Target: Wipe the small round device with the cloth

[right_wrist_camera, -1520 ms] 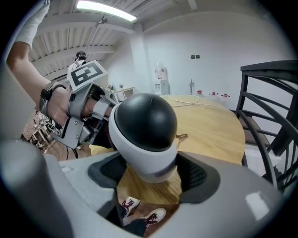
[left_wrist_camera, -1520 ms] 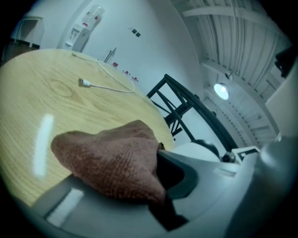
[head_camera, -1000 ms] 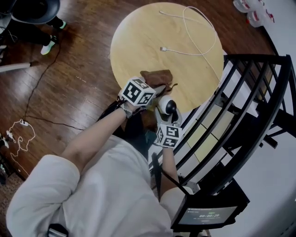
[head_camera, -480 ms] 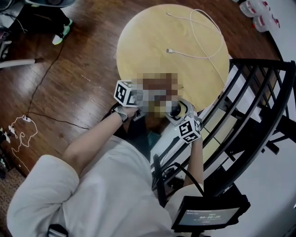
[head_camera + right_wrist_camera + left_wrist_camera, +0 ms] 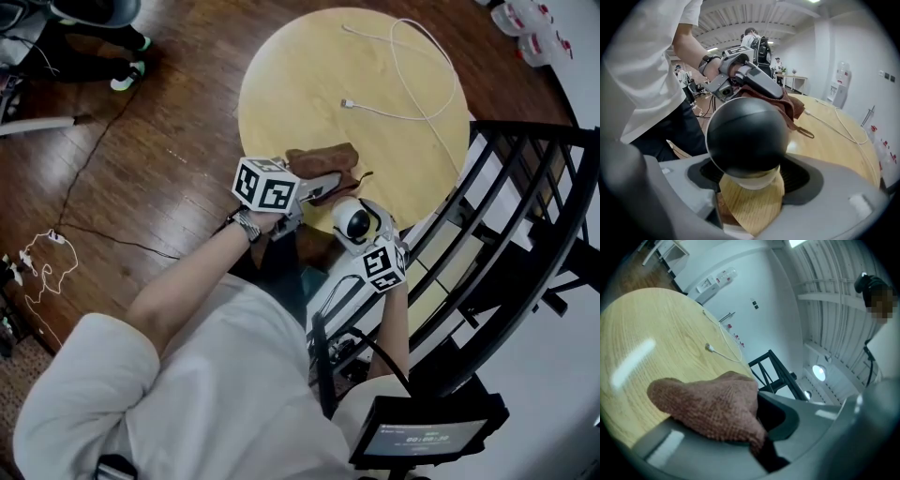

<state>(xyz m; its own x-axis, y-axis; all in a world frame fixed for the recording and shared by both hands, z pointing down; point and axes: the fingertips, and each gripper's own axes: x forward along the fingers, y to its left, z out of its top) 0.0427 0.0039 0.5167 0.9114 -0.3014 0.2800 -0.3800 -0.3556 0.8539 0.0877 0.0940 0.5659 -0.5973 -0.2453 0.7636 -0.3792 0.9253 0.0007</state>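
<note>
Mid-frame in the head view, at the near edge of the round wooden table, the left gripper pinches the brown cloth between its jaws, while just lower right the right gripper clasps the small round device.

Shift of the right tongs
Clamping the small round black-and-white device, they have moved rightward and now angle in from its right.
</note>
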